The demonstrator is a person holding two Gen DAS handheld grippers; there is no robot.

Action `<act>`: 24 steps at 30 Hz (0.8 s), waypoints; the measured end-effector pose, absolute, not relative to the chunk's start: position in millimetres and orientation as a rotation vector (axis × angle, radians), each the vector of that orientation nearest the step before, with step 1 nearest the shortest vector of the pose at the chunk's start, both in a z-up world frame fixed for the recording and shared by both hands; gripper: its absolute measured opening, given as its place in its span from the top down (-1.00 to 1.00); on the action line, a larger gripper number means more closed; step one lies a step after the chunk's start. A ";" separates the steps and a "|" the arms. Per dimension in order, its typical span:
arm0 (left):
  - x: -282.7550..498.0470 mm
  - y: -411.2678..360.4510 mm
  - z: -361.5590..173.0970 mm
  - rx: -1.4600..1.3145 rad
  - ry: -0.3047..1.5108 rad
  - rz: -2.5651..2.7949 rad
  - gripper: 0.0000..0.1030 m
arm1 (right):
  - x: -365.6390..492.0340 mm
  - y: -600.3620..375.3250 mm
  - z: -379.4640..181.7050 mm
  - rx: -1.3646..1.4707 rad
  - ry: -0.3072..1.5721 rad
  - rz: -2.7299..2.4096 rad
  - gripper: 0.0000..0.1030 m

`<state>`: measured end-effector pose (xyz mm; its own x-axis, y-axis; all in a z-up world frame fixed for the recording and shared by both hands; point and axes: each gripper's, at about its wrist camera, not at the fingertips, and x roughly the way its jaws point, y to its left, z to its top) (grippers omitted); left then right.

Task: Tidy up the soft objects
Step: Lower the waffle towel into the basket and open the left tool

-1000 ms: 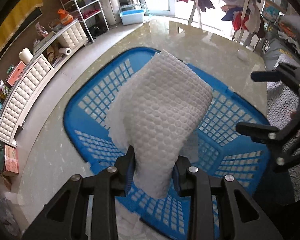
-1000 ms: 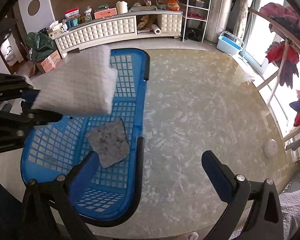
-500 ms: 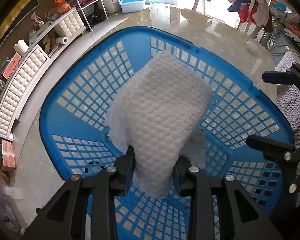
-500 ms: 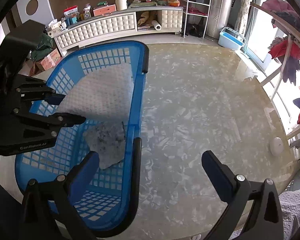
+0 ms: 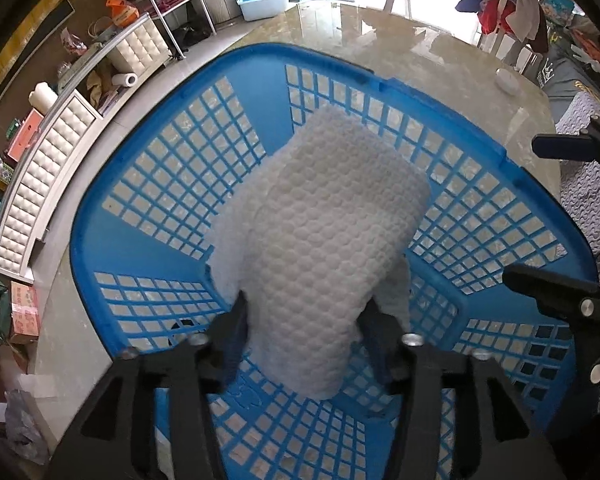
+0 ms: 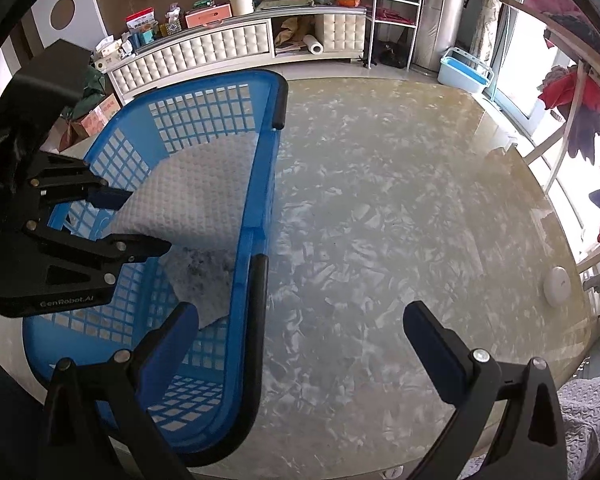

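On the marble table (image 6: 380, 220), blue basket (image 5: 140, 216); white cloth (image 5: 320, 240) seemingly loose between opening jaws.

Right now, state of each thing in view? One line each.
left gripper: jaws have just been opening, white cloth between them, pads off it.
right gripper: open, empty, above the table.
white cloth: draped inside the basket.
grey cloth: flat on the basket floor, partly covered.
blue basket: upright on the table.
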<state>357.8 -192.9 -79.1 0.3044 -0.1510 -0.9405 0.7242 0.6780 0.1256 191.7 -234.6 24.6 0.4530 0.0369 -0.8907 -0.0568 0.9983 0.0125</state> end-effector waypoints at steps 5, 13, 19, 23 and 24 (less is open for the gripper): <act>355.3 -194.1 -73.6 0.614 1.107 -0.606 -0.59 | 187.1 -236.4 27.1 -0.006 1.098 0.066 -0.99; 342.7 -179.9 -49.7 0.581 1.079 -0.565 -0.59 | 183.3 -233.2 35.2 -0.002 1.088 0.074 -0.99; 317.8 -161.6 -21.7 0.533 1.041 -0.565 -0.61 | 175.4 -225.4 50.6 -0.013 1.062 0.091 -0.99; 290.3 -150.0 -4.8 0.529 1.005 -0.571 -0.71 | 169.2 -218.1 62.0 -0.020 1.039 0.101 -0.99; 284.5 -147.1 -1.9 0.533 0.996 -0.566 -0.72 | 168.0 -215.0 65.4 -0.020 1.033 0.105 -0.99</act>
<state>284.5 -147.1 -1.9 0.4262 -0.1954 -0.8833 0.6591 0.7359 0.1552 168.0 -215.0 65.4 0.5077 0.0774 -0.8581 -0.0966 0.9948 0.0326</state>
